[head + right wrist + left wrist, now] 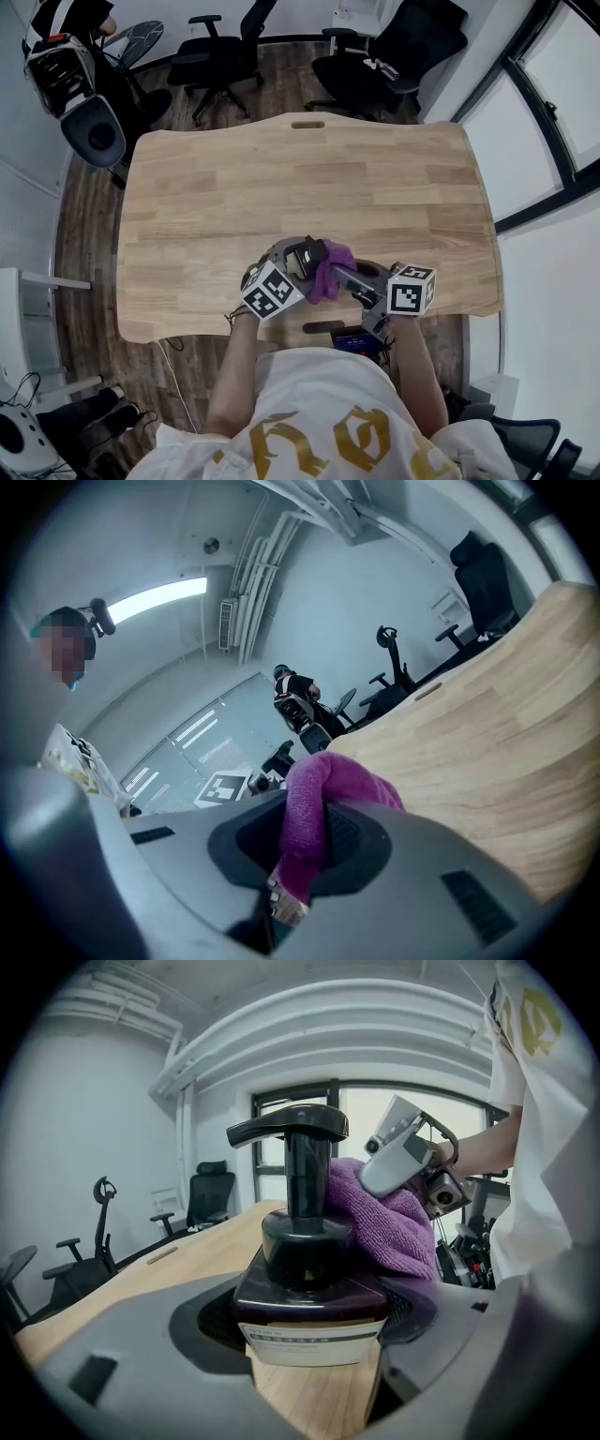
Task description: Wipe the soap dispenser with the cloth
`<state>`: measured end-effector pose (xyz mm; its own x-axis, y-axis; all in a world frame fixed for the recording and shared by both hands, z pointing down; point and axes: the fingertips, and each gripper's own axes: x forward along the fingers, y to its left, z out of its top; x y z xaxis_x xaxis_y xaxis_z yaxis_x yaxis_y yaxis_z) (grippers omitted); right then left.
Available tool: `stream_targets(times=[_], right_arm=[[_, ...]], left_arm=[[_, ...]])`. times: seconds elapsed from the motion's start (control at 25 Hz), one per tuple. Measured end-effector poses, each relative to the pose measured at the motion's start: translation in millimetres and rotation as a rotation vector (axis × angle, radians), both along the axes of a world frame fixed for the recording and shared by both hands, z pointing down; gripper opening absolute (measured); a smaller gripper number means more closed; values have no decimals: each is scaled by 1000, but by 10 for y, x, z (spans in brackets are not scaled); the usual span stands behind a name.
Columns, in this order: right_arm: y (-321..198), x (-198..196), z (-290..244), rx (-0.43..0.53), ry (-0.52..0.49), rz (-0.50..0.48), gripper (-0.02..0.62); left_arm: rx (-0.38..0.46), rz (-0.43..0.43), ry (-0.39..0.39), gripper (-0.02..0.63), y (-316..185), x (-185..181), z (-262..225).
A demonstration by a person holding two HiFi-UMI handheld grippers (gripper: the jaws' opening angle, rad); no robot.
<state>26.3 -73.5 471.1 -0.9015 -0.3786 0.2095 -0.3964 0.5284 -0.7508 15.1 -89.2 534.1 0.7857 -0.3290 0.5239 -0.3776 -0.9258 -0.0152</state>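
The soap dispenser [305, 1269] is a dark bottle with a black pump head and a pale label. My left gripper [314, 1321] is shut on its body and holds it upright just above the table [309, 187]. A purple cloth [389, 1218] presses against the bottle's right side. My right gripper [305, 855] is shut on that cloth [314, 808], which bunches out between the jaws. In the head view both grippers meet near the table's front edge, the left gripper [286, 272] beside the cloth [328, 272] and the right gripper [370, 286].
The wooden table stretches away behind the grippers. Black office chairs [225, 52] stand beyond its far edge. A grey machine [80, 98] sits at the far left. Large windows [553, 103] run along the right.
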Motion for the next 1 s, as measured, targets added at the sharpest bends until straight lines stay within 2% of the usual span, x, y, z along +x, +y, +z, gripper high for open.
stream_targets(times=[0.56,1.0], right_arm=[[-244,241,0,14,36,95,40],[-311,71,-98,27,59,30,40]], left_arm=[[-18,93,-1,331,119,197,-14],[-46,184,23,331,289,127,-122]])
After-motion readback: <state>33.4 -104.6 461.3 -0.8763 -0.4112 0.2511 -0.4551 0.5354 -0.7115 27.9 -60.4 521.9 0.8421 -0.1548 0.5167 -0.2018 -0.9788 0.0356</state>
